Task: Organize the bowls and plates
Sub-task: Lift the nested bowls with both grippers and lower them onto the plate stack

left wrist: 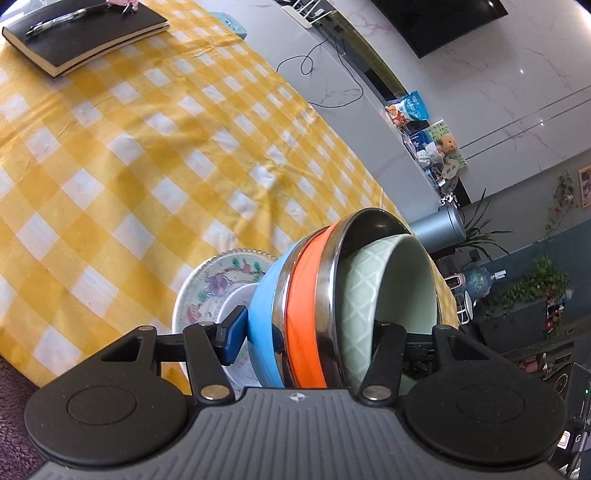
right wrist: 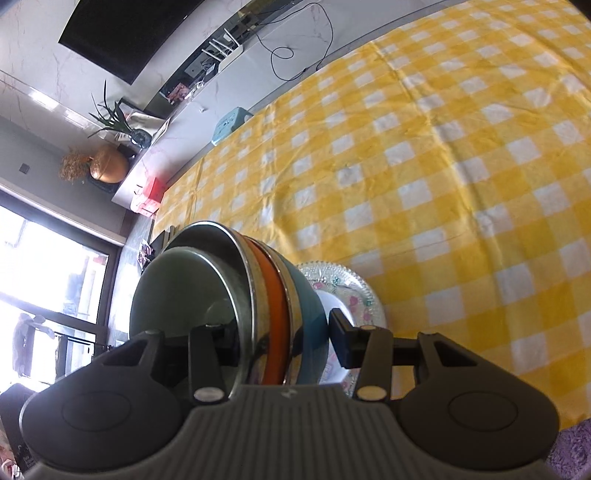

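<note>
The bowls had already been nested into a single stack: a pale green bowl (left wrist: 388,295) was seated inside a steel-rimmed orange bowl (left wrist: 304,314), which in turn was seated in a blue bowl (left wrist: 264,325). That stack was placed on a patterned plate (left wrist: 207,291) on the yellow checked tablecloth (left wrist: 129,166), close to the table's edge. Most of the sorting was therefore judged to be done; what appeared to be left was the carrying or final placing of the pile, since no other loose dishes were seen on the cloth.

The left gripper (left wrist: 306,332) was clamped across the stack, one blue pad pressed on the blue bowl's outer wall and the other finger reaching inside the green bowl. The right gripper (right wrist: 284,339) was set across the same stack from the opposite side, but a small gap seemed to be left between its outer pad and the blue bowl, so it could not be told whether it was gripping.

By the left wrist view alone a black notebook (left wrist: 85,33) with a pen (left wrist: 62,20) was shown at the table's far end, and the plate's painted pattern was made clear. By the right wrist view alone the green bowl's empty interior (right wrist: 177,291) and a bright window (right wrist: 48,288) were shown.
</note>
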Demonstrator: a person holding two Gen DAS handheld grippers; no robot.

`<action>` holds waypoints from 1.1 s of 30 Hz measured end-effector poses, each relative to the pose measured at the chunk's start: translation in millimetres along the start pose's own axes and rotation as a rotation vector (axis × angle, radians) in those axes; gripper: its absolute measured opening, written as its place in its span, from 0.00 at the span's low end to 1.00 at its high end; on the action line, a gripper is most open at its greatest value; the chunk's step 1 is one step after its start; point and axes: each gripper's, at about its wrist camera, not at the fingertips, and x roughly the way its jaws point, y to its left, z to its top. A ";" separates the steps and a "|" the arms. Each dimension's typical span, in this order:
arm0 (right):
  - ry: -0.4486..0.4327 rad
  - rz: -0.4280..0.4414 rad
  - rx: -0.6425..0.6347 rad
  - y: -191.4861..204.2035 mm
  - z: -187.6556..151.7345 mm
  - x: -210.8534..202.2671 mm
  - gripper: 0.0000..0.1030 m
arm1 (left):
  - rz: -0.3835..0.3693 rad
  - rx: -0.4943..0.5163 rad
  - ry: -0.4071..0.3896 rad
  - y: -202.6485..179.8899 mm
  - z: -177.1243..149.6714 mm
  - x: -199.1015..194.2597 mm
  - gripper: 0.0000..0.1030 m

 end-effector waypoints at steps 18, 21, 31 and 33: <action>0.061 -0.043 0.007 -13.2 0.3 33.4 0.43 | 0.026 -0.042 0.054 24.4 2.0 27.5 0.60; 0.062 -0.033 0.011 -14.8 0.3 35.6 0.43 | 0.032 -0.032 0.046 24.3 3.5 26.8 0.60; 0.064 -0.016 -0.010 -5.4 1.3 42.3 0.43 | 0.035 -0.047 0.033 27.7 8.1 23.1 0.60; 0.053 -0.029 -0.029 -3.9 1.5 39.9 0.43 | 0.030 -0.045 0.038 27.0 6.4 25.2 0.59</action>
